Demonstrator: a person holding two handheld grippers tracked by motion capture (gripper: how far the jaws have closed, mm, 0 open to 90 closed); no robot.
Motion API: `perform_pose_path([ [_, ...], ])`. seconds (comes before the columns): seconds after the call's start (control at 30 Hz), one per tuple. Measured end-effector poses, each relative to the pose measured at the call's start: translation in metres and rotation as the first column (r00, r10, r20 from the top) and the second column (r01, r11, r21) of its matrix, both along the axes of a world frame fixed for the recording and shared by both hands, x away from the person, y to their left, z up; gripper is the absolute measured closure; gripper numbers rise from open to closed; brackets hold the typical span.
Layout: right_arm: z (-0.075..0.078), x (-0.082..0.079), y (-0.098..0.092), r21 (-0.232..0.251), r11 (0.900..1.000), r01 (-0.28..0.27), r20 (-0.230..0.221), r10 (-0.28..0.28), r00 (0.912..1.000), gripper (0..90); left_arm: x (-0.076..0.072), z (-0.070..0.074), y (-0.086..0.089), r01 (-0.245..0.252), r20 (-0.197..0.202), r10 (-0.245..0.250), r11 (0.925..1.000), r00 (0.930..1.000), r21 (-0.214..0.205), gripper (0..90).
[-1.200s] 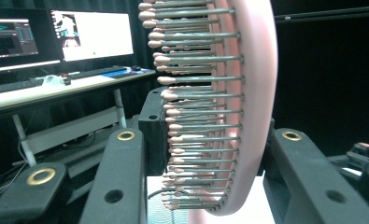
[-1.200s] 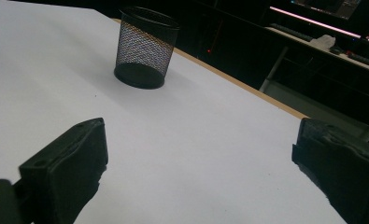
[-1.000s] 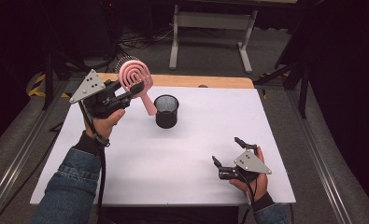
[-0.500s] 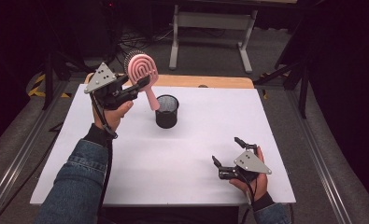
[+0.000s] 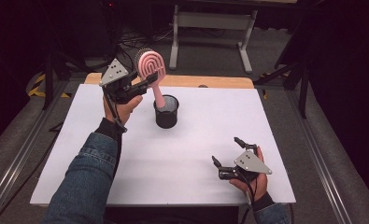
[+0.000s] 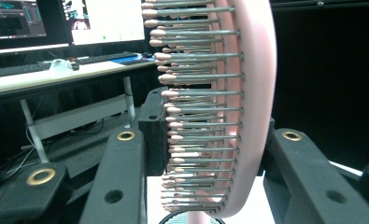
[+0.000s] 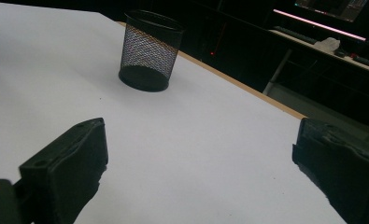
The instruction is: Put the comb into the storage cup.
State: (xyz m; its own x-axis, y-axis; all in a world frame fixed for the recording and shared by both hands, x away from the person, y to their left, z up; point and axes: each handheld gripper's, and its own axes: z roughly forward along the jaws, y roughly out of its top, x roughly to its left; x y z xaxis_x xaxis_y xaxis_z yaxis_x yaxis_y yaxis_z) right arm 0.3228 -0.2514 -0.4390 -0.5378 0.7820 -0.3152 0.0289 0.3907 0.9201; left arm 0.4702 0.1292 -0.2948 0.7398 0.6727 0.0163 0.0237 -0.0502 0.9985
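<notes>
right gripper (image 5: 226,156): near table edge, well apart from cup, jaws spread wide, nothing between | 1 black mesh cup (image 5: 166,111): mid-table | left gripper (image 5: 142,84): beside cup, clamped on 1 pink hairbrush (image 5: 152,70), handle end at cup mouth

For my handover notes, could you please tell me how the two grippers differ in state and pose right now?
The left gripper is shut on the pink hairbrush, while the right gripper stands open with nothing between its jaws. The left gripper is raised above the white table beside the black mesh cup; the right gripper sits low near the table's front edge. Both are black, hand-held, with a grey three-cornered plate.
</notes>
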Motion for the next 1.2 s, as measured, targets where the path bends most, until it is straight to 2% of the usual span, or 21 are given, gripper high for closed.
perform_pose_path([
  [0.17, 0.000, 0.000, -0.001, 0.003, 1.0000, -0.002, 0.000, 0.002, 1.0000, 4.0, 0.013, -0.007, -0.014, -0.001, -0.017, 0.001, 0.9999, 0.9999, 0.011, 62.8],
  [0.47, 0.001, 0.001, -0.001, 0.011, 0.9999, -0.008, 0.004, 0.008, 1.0000, 4.0, 0.018, -0.015, -0.030, -0.003, -0.027, 0.004, 0.9996, 0.9996, 0.026, 62.8],
  [0.53, 0.001, 0.000, -0.001, 0.009, 0.9999, -0.010, 0.003, 0.010, 0.9999, 4.0, 0.018, -0.016, -0.033, -0.008, -0.030, 0.009, 0.9990, 0.9995, 0.044, 62.8],
  [0.87, 0.000, 0.001, 0.000, 0.008, 0.9999, -0.015, 0.000, 0.015, 0.9999, 4.0, 0.021, -0.022, -0.036, -0.004, -0.047, 0.006, 0.9988, 0.9989, 0.050, 62.8],
  [1.2, -0.001, 0.001, 0.000, 0.001, 0.9998, -0.022, -0.004, 0.022, 0.9998, 4.0, 0.024, -0.039, -0.037, 0.002, -0.080, 0.001, 0.9990, 0.9968, 0.044, 62.8],
])
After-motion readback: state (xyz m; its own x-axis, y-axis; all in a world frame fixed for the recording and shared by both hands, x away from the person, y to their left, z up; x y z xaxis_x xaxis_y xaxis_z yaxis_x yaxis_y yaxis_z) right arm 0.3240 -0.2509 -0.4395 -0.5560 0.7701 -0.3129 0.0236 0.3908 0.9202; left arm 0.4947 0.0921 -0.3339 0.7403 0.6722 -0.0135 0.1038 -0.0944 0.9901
